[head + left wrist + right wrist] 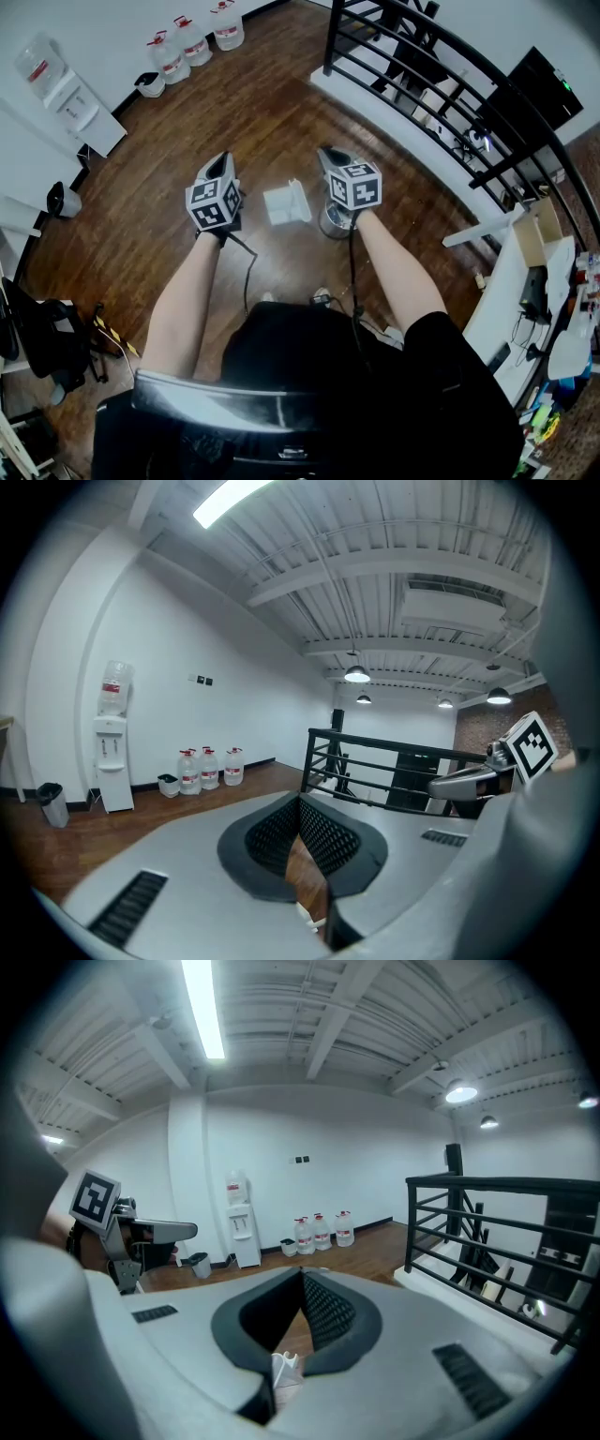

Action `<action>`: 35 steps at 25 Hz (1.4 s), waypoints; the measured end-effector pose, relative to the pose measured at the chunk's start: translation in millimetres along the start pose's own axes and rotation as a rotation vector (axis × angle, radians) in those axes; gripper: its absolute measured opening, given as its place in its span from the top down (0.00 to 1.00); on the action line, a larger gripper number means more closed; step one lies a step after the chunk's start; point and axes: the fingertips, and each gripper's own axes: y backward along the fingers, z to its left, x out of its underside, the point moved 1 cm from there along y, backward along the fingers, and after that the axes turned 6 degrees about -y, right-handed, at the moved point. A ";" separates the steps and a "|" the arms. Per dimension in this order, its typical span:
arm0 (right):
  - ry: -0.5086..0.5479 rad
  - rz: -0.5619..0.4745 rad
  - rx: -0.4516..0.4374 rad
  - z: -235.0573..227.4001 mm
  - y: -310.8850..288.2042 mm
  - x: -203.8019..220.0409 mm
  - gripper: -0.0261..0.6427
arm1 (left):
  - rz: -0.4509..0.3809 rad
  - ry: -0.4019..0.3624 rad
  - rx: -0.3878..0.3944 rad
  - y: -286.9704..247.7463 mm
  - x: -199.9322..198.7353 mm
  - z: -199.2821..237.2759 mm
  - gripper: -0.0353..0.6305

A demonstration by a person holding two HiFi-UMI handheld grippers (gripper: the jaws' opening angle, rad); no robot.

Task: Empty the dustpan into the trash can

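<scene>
Two grippers are showing in the head view: the left gripper [222, 159] and the right gripper [328, 152]. One white dustpan [286, 203] and one metal trash can [331, 225] are standing on the wooden floor [281, 112]. Three water jugs [193, 42] are lining the wall, with one water dispenser [58, 84] standing further along. Two small bins [148, 84] are sitting by that wall, one beside the jugs and one past the dispenser. One black railing [422, 84] is running along the floor's edge. One cardboard box [532, 234] is lying on the white surface [506, 281]. Four round ceiling lamps [356, 674] and one strip light [230, 499] are glowing in the left gripper view.
</scene>
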 end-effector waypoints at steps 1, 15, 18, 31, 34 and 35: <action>0.000 0.001 0.000 0.2 -0.1 0.3 0.96 | 0.002 0.000 0.001 0.0 0.8 -0.2 0.94; -0.012 0.008 -0.005 -2.7 1.5 1.5 0.96 | -0.011 0.007 -0.021 0.7 -0.5 0.4 0.94; -0.023 0.013 -0.009 -1.8 0.9 3.2 0.96 | -0.007 0.007 -0.023 2.6 1.7 1.5 0.94; -0.041 0.026 -0.006 -3.4 6.6 7.0 0.96 | 0.005 0.008 -0.029 9.7 8.8 1.5 0.94; -0.038 0.032 -0.001 -4.3 8.3 9.2 0.96 | 0.008 0.008 -0.029 10.8 9.5 0.2 0.94; -0.039 0.032 0.002 -5.3 8.8 9.6 0.96 | 0.009 0.008 -0.028 10.7 9.9 -0.4 0.94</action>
